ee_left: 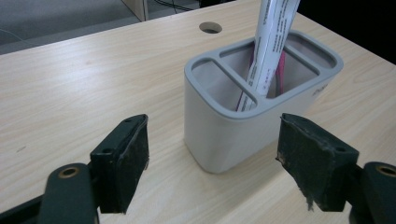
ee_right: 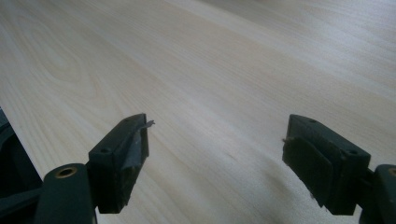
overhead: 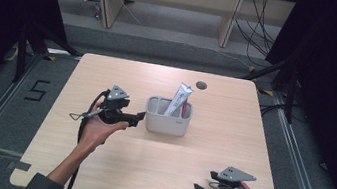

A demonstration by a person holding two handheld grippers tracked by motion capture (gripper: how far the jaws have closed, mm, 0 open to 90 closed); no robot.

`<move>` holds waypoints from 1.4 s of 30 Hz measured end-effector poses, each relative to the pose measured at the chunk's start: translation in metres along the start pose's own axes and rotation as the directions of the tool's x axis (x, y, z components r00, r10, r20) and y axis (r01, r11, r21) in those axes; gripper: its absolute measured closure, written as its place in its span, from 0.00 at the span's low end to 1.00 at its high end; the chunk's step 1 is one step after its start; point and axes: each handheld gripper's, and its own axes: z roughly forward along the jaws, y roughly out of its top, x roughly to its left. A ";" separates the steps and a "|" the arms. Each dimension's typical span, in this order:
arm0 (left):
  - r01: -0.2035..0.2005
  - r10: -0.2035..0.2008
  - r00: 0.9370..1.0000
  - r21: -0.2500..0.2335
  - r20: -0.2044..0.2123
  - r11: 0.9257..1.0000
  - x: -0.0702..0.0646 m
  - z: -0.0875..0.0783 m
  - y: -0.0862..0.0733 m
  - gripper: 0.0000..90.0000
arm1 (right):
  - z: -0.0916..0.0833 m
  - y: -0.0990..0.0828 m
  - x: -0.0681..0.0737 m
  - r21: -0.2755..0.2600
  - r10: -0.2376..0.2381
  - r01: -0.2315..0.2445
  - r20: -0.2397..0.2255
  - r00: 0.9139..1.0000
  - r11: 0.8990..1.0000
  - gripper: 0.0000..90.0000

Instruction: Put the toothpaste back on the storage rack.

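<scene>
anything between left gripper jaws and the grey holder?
Nothing: bare light wood table between the open left gripper and the grey plastic three-compartment holder, per the left gripper view.

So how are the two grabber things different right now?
The left gripper sits beside the grey holder, pointing at it, while the right gripper rests near the table's front edge. The left gripper's jaws frame the holder; the right gripper's jaws face bare wood. Both are open, black and hold nothing.

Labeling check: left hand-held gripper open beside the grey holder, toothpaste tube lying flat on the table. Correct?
Not quite. The toothpaste tube stands tilted inside the grey holder, as the high view shows. The left hand-held gripper is open beside the holder.
</scene>
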 end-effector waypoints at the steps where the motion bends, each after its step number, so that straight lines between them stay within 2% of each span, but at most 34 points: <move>1: -0.007 0.007 1.000 0.004 -0.005 1.000 0.001 -0.002 -0.002 0.27 | 0.000 0.000 0.000 0.000 0.000 0.000 0.000 1.000 1.000 0.25; 4: -0.023 0.023 1.000 0.004 -0.011 1.000 0.003 -0.008 -0.007 0.27 | 0.000 0.000 -0.001 0.002 -0.012 0.012 0.004 1.000 1.000 0.25; 10: -0.018 0.018 1.000 0.004 -0.008 1.000 0.004 -0.016 -0.022 0.26 | 0.000 0.000 0.000 0.000 -0.010 0.010 0.003 1.000 1.000 0.25; 11: -0.017 0.017 1.000 0.003 -0.005 1.000 0.004 -0.017 -0.027 0.25 | 0.000 0.000 0.001 0.004 0.016 -0.015 -0.009 1.000 1.000 0.25; 14: -0.032 0.032 0.999 0.013 -0.005 0.999 0.004 -0.021 -0.032 0.25 | 0.001 0.000 0.002 0.000 0.019 -0.019 -0.012 1.000 1.000 0.25; 15: -0.020 0.020 1.000 0.005 -0.003 1.000 0.002 -0.023 -0.037 0.25 | 0.000 0.000 0.000 0.002 -0.004 0.004 0.007 1.000 1.000 0.25; 16: -0.020 0.020 1.000 0.005 -0.003 1.000 0.002 -0.023 -0.037 0.25 | 0.000 0.000 0.000 0.002 -0.004 0.004 0.007 1.000 1.000 0.25; 17: -0.037 0.037 0.999 0.014 0.008 0.999 0.002 -0.026 -0.041 0.25 | 0.001 0.000 -0.001 0.000 -0.007 0.007 0.004 1.000 1.000 0.25; 24: -0.040 0.040 0.999 0.014 0.023 0.999 -0.005 -0.034 -0.056 0.25 | 0.001 0.000 -0.001 -0.001 -0.005 0.005 0.006 1.000 1.000 0.25; 28: -0.055 0.054 0.998 0.024 0.028 0.998 -0.009 -0.039 -0.064 0.25 | 0.001 0.000 0.000 0.003 0.001 -0.001 0.003 1.000 1.000 0.25; 29: -0.072 0.071 0.997 0.031 0.035 0.997 -0.009 -0.041 -0.065 0.25 | 0.000 0.000 0.000 0.004 0.003 -0.003 0.005 1.000 1.000 0.25; 31: -0.059 0.058 0.997 0.023 0.043 0.998 -0.010 -0.041 -0.068 0.25 | 0.000 0.000 0.000 0.002 -0.002 0.002 0.011 1.000 1.000 0.25; 32: -0.069 0.068 0.997 0.025 0.044 0.997 -0.010 -0.042 -0.070 0.25 | 0.000 0.000 0.000 0.002 -0.002 0.002 0.011 1.000 1.000 0.25; 35: -0.065 0.064 0.997 0.021 0.046 0.998 -0.011 -0.042 -0.076 0.25 | 0.000 0.000 0.000 0.002 0.001 -0.001 -0.002 1.000 1.000 0.25; 37: -0.080 0.078 0.996 0.048 0.043 0.996 -0.011 -0.044 -0.080 0.25 | 0.000 0.000 0.000 0.005 0.003 -0.003 0.004 1.000 1.000 0.25; 38: -0.069 0.067 0.997 0.034 0.048 0.997 -0.013 -0.044 -0.083 0.25 | 0.000 0.000 0.000 0.005 0.006 -0.006 0.002 1.000 1.000 0.25; 40: -0.078 0.076 0.996 0.049 0.055 0.996 -0.013 -0.045 -0.088 0.25 | 0.000 0.000 0.000 0.002 0.002 -0.002 0.007 1.000 1.000 0.25; 42: -0.069 0.066 0.996 0.049 0.058 0.996 -0.014 -0.045 -0.094 0.25 | 0.001 0.000 0.000 -0.001 0.000 0.000 -0.004 1.000 1.000 0.25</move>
